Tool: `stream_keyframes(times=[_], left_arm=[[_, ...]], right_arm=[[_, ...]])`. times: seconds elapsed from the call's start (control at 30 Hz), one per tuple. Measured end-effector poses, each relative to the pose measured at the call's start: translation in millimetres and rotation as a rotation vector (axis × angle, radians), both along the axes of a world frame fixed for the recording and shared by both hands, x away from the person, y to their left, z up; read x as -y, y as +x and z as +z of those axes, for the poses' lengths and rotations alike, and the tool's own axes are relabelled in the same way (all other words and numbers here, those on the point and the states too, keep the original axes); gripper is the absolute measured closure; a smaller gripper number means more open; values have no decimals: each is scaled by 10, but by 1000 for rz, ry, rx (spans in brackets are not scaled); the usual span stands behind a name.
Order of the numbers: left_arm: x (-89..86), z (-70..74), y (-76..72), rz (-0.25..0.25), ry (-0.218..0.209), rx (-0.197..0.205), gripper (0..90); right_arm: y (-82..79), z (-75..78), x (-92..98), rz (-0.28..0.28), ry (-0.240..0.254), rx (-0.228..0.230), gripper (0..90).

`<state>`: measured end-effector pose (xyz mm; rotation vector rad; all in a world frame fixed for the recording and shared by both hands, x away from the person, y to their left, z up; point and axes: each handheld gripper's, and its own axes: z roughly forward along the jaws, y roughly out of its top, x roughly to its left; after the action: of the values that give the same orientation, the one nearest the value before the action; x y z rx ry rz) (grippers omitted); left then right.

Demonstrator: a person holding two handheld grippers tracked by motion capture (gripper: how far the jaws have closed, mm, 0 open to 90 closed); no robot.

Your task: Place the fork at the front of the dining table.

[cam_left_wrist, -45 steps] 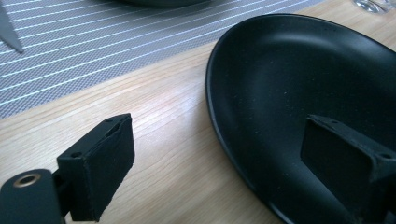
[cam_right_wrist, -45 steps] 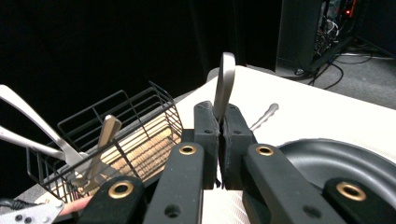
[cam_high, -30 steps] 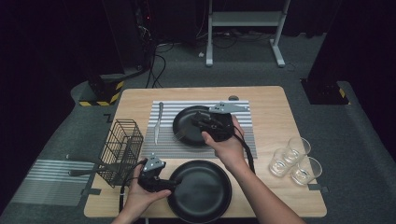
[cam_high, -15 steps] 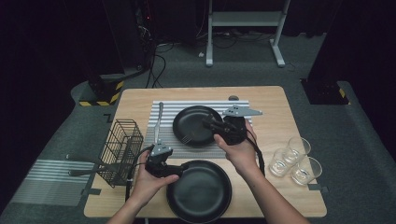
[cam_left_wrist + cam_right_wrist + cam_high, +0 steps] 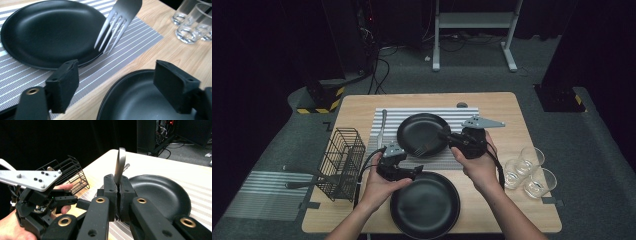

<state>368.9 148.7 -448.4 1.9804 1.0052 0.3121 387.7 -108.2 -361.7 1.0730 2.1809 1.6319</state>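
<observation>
My right gripper (image 5: 119, 187) is shut on the handle of a metal fork (image 5: 120, 162). It holds the fork (image 5: 426, 147) over the near rim of the far black plate (image 5: 424, 125), tines toward my left hand. This plate (image 5: 50, 32) lies on a grey striped mat (image 5: 462, 117). My left gripper (image 5: 418, 171) hovers by the far rim of the near black plate (image 5: 425, 207); its jaws have just been closing but stand open, with nothing between them. In the left gripper view the fork tines (image 5: 112, 30) hang ahead of my left gripper (image 5: 117, 80), apart from it.
A black wire basket (image 5: 343, 162) stands at the table's left edge with a utensil lying in it. A long metal utensil (image 5: 383, 125) lies on the mat's left side. Three clear glasses (image 5: 532, 172) stand at the right, near the table's front.
My left hand has moved right and away from the table's front, toward the fork. My right hand has drawn the fork to the right across the far plate.
</observation>
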Motion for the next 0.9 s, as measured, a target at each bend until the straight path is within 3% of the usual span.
stream_keyframes(times=[0.27,0.43,0.6,0.83,0.9], left_arm=[[111,52,45,-46,-19,12,320],[166,46,97,-46,-15,4,341],[234,17,193,-52,-14,-19,385],[243,-14,302,-67,-47,-60,457],[248,-19,317,-83,-58,-73,543]], right_arm=[[-51,9,68,6,-12,-1,873],[-60,-6,89,13,-11,-3,873],[-63,-35,92,35,-19,-8,873],[-61,-30,104,57,-16,-5,873],[-63,-33,114,63,-18,-2,873]])
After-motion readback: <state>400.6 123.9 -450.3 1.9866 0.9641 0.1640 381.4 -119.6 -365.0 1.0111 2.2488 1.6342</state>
